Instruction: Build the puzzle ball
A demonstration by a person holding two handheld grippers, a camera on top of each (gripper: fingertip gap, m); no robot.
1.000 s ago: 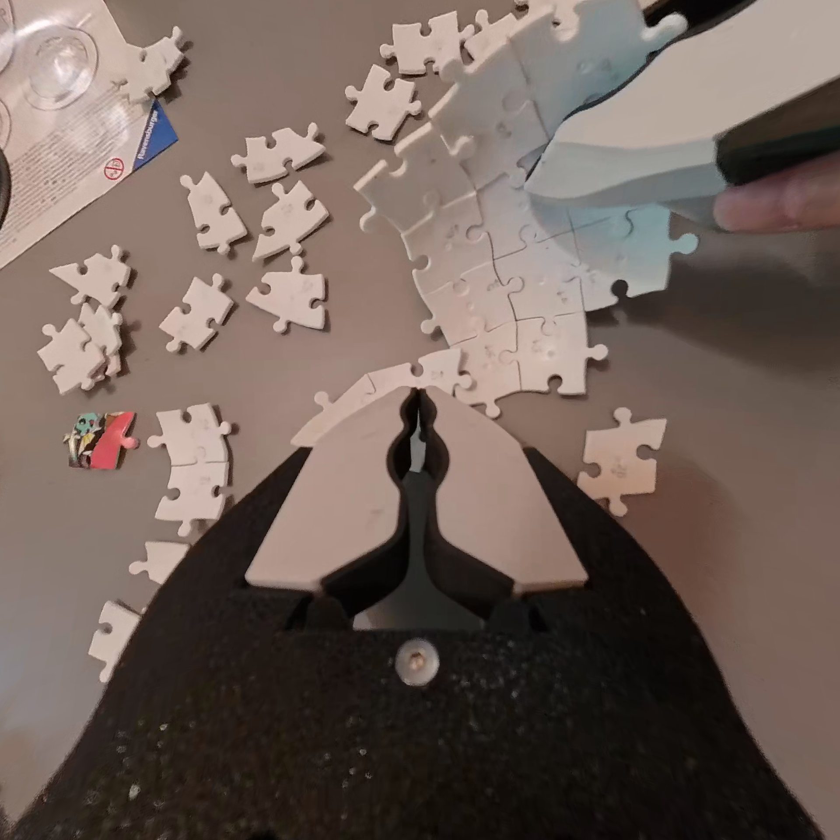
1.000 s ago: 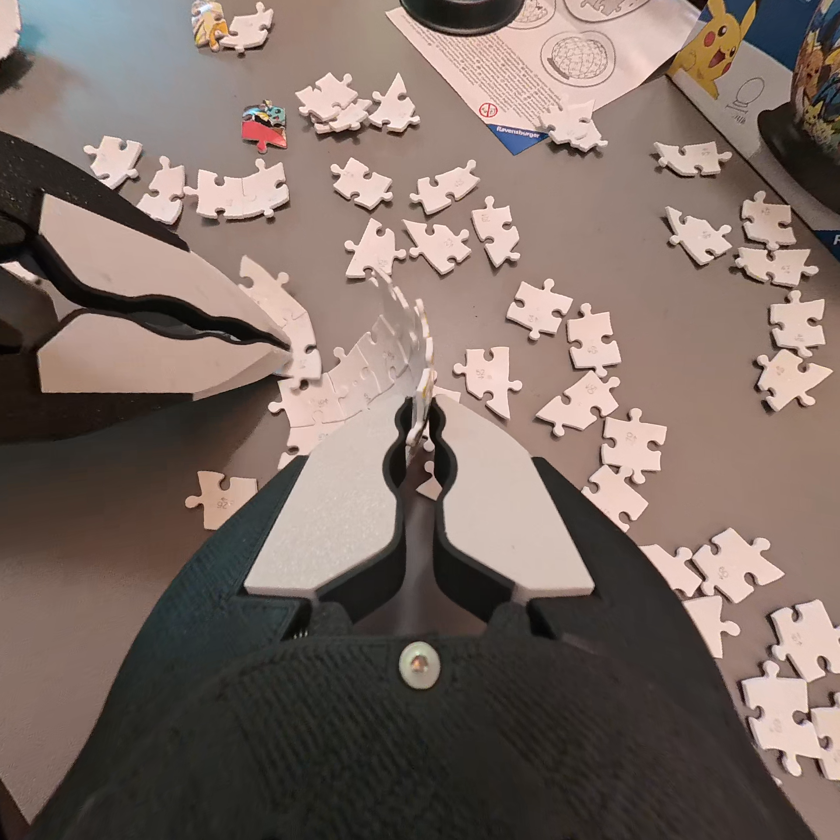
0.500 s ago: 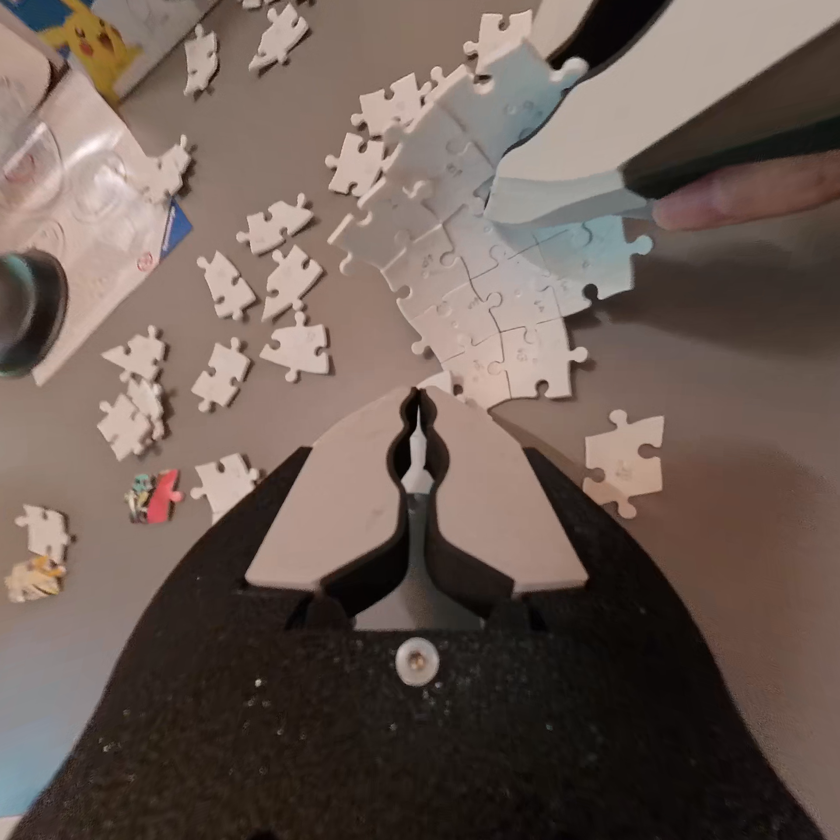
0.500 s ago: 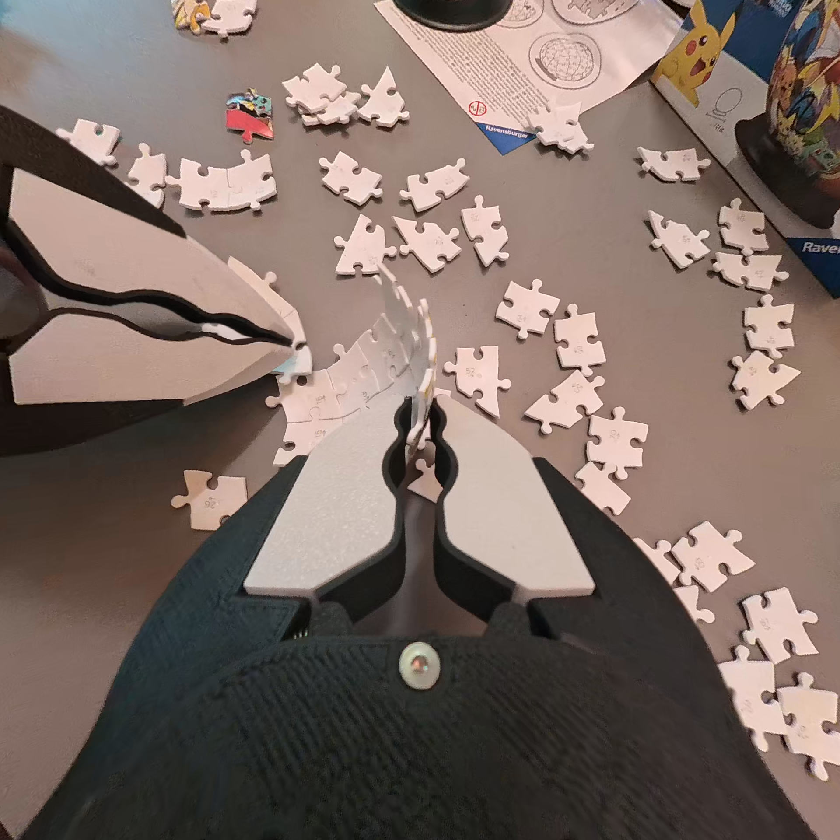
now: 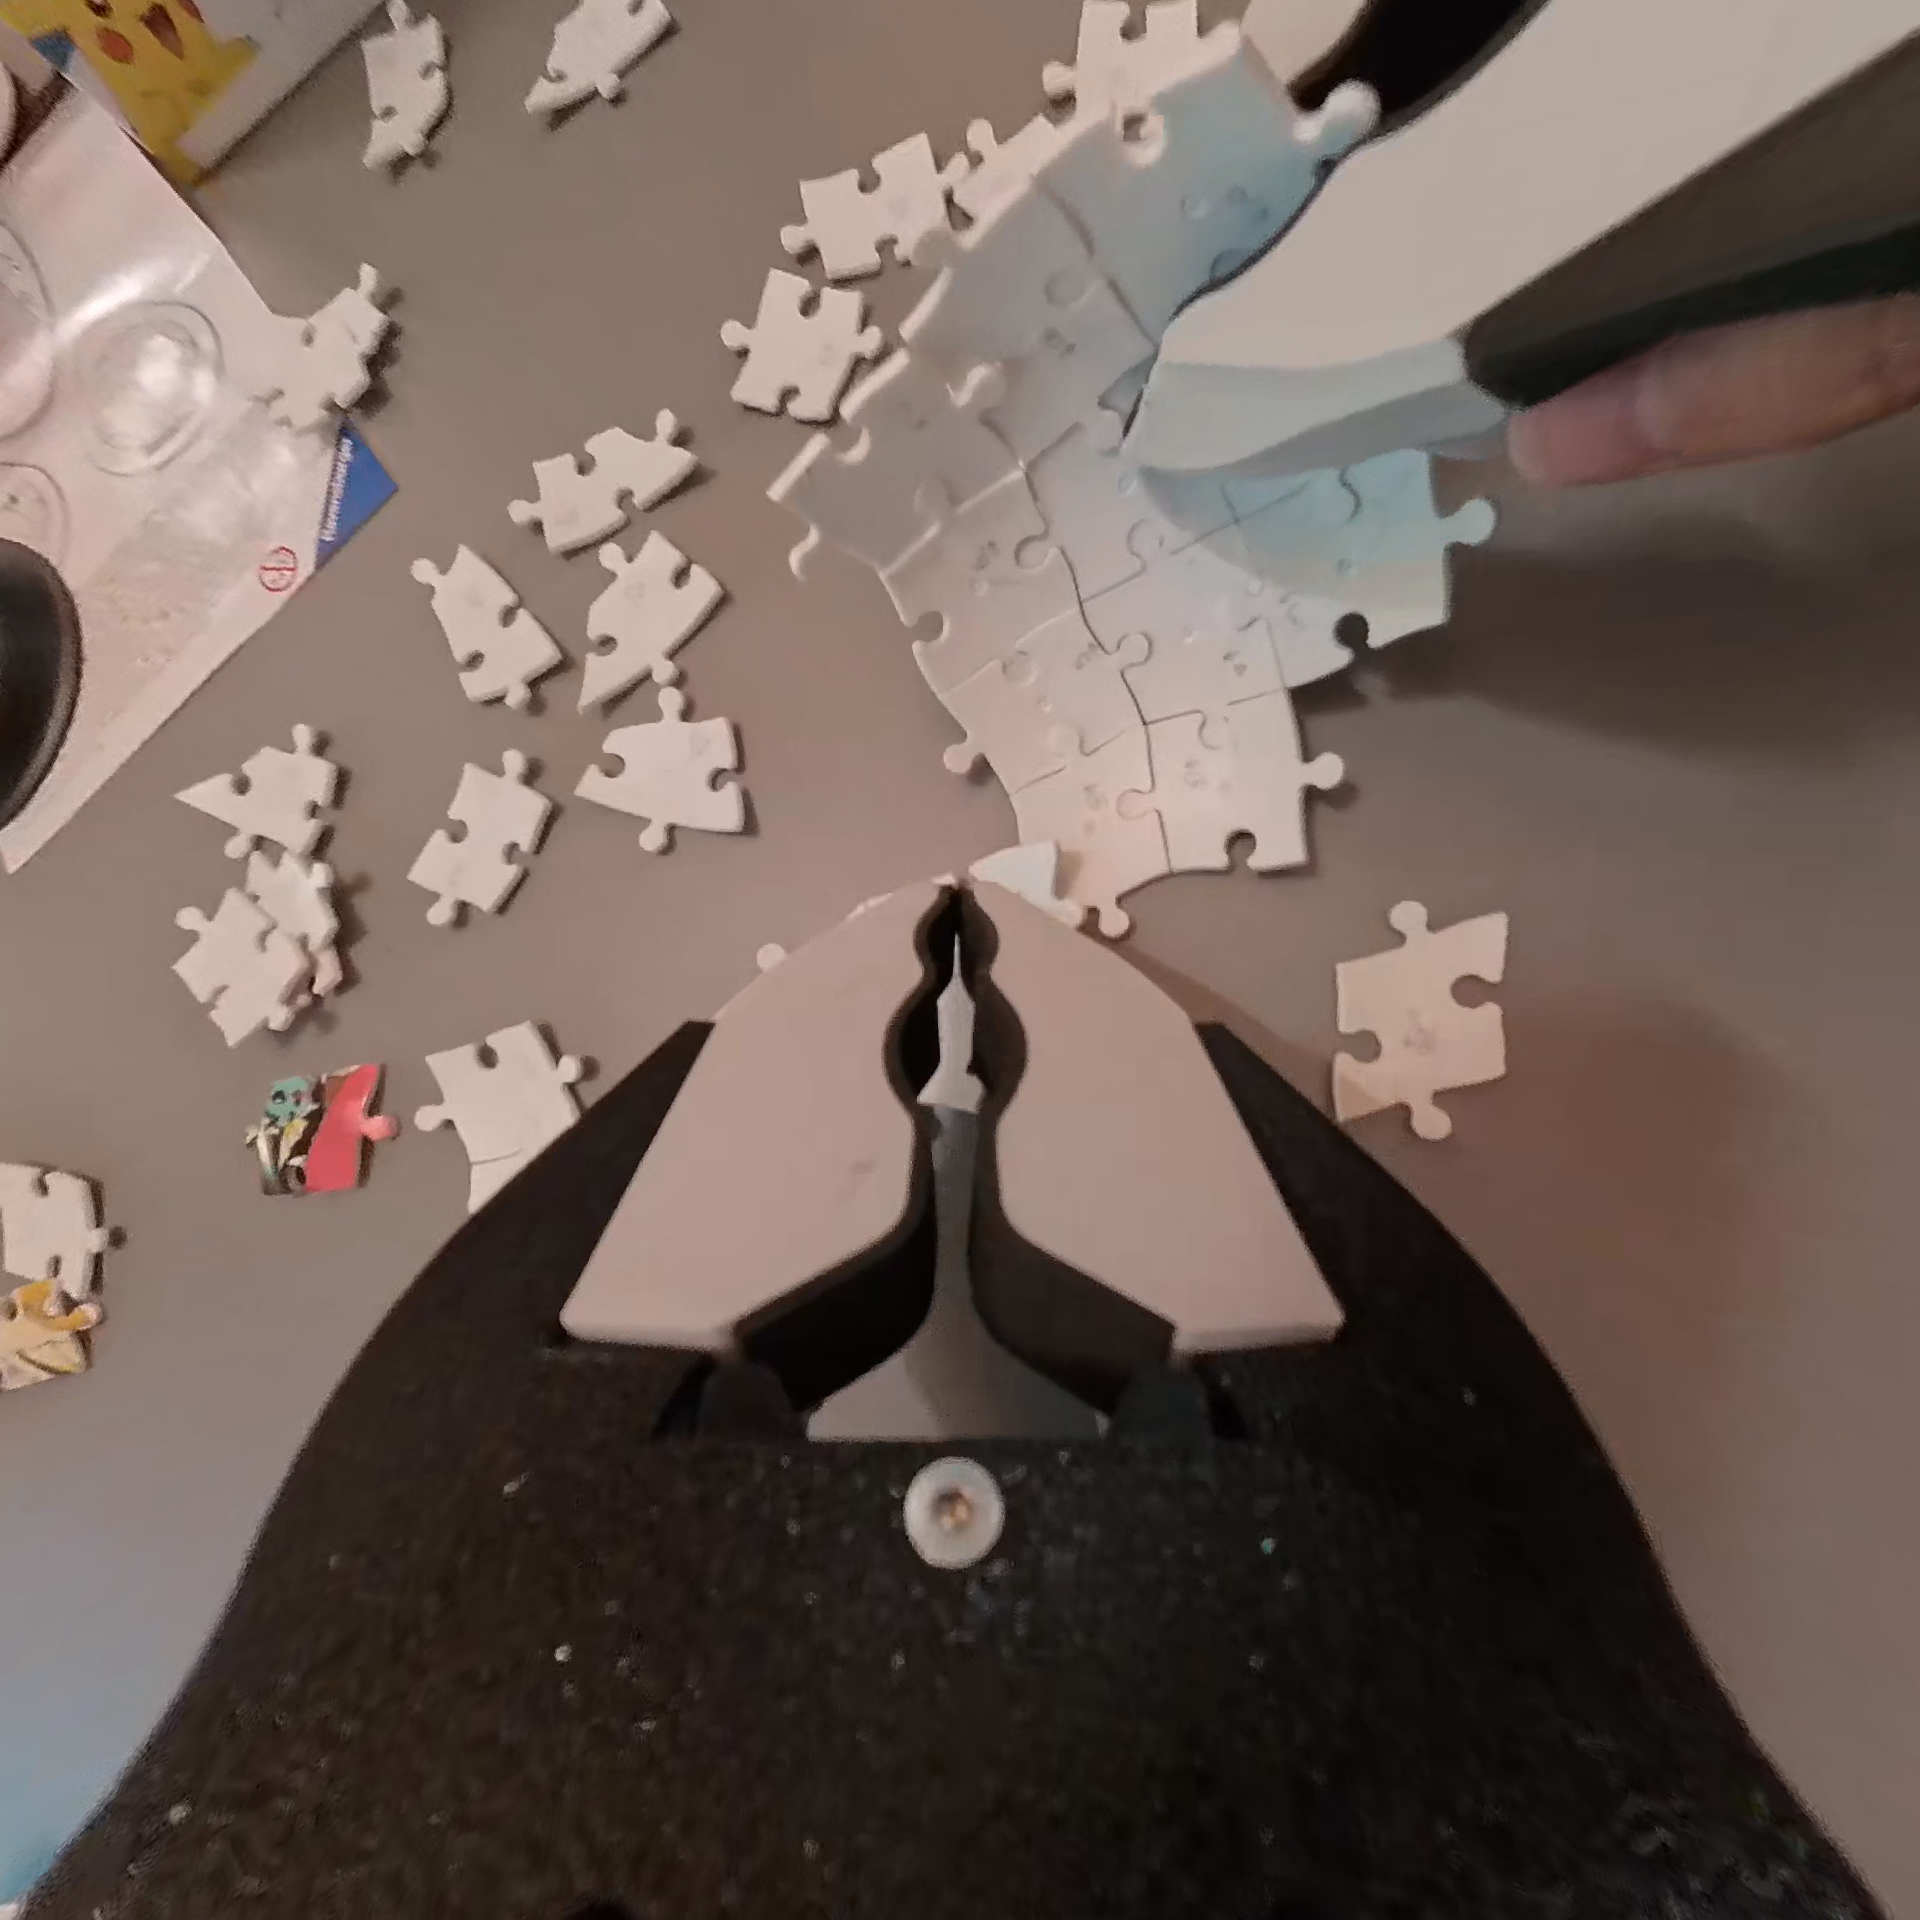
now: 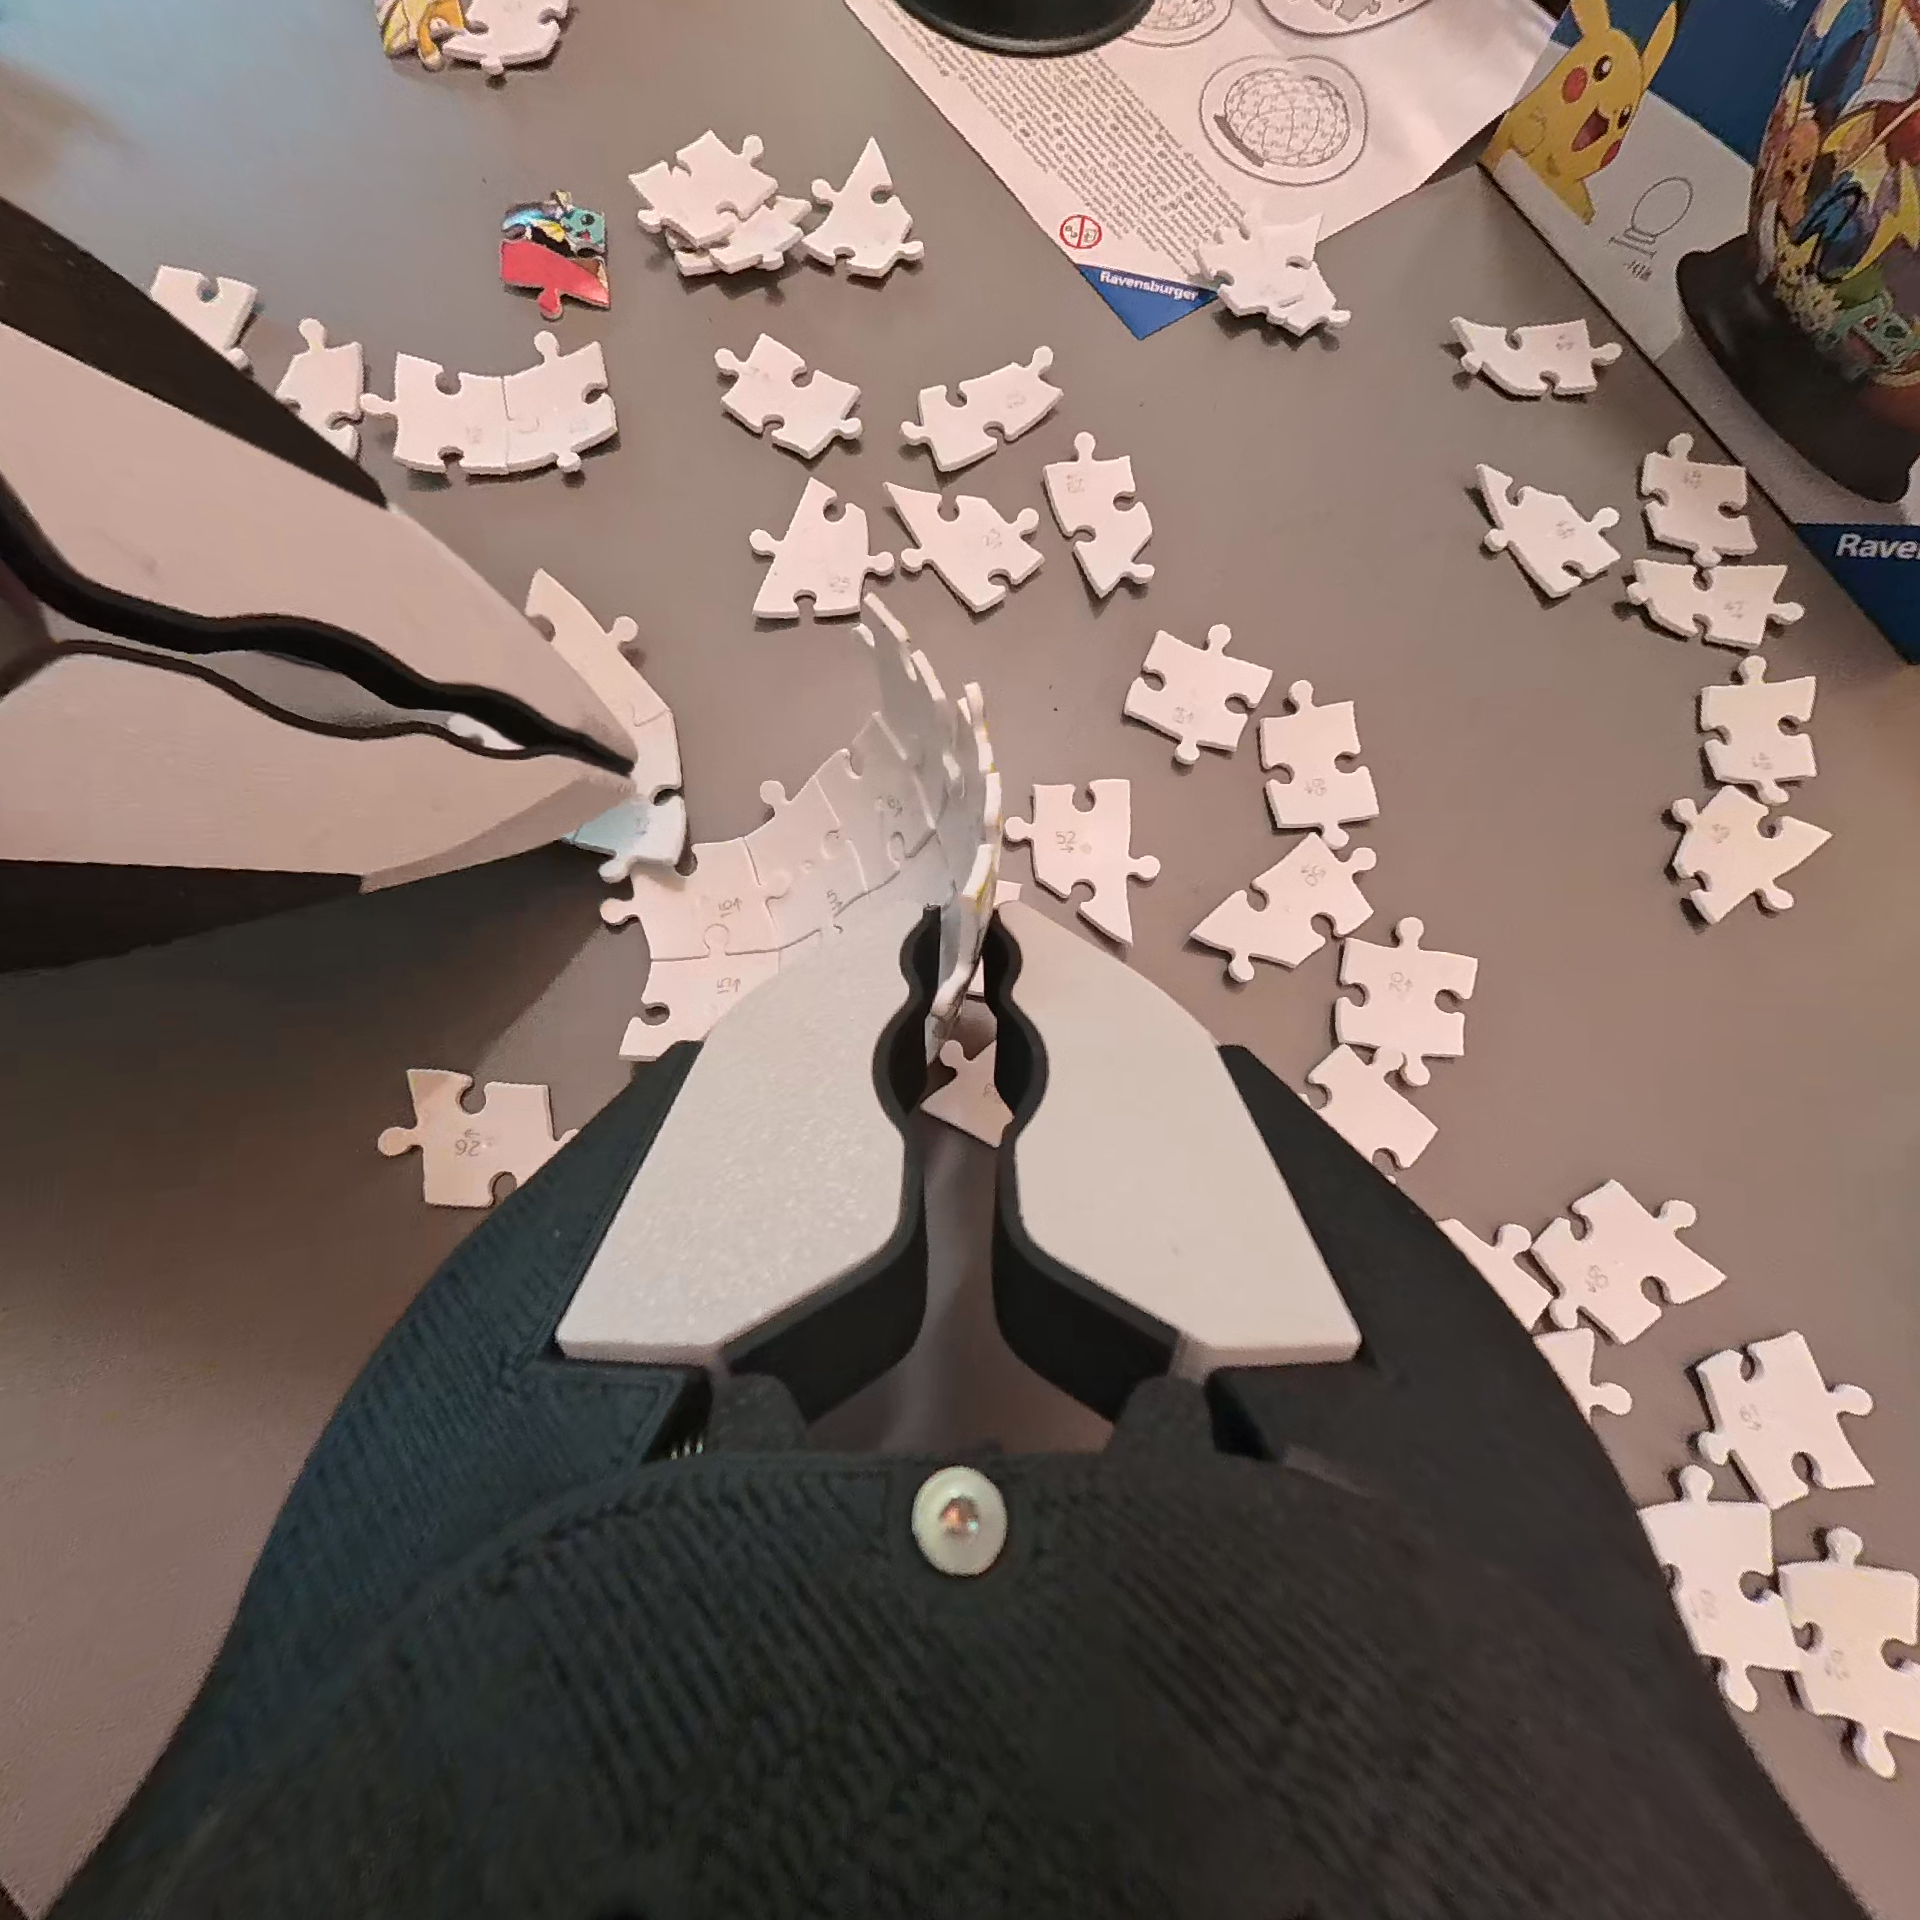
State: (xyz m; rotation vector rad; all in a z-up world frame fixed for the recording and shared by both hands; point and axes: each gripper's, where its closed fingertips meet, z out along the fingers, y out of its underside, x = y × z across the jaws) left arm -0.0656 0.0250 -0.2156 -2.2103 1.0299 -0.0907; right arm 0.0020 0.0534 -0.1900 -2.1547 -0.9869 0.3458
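Your left gripper (image 5: pixel 956 904) has its jaws pinched nearly together on a thin white puzzle piece (image 5: pixel 954 1039), seen edge-on in the slot between the fingers. In the right wrist view that same gripper (image 6: pixel 623 764) comes in from the left, tips just beside the low end of the assembled section (image 6: pixel 831 852), where a short curved strip (image 6: pixel 613 665) sits against them; whether the held piece belongs to that strip, you cannot tell.

Your right gripper (image 6: pixel 961 914) is clamped on the raised end of the assembled section, jaws narrow with only the thickness of the pieces between them. The section (image 5: pixel 1122 582) is a curved band of joined white pieces, low end on the grey table (image 5: pixel 1610 935), far end lifted and standing up out of your right jaws. In the left wrist view your right gripper (image 5: pixel 1195 416) enters from the upper right, with a fingertip (image 5: pixel 1714 416) showing under it.

Loose white pieces lie all round: one just beside the left fingers (image 5: pixel 1423 1023), a joined pair (image 6: pixel 499 410) farther off, one colour-side-up piece (image 6: pixel 556 255) near them. Beyond are the instruction sheet (image 6: pixel 1195 135), a black stand (image 6: pixel 1018 16) on its top edge, and the puzzle box (image 6: pixel 1766 208) at far right.
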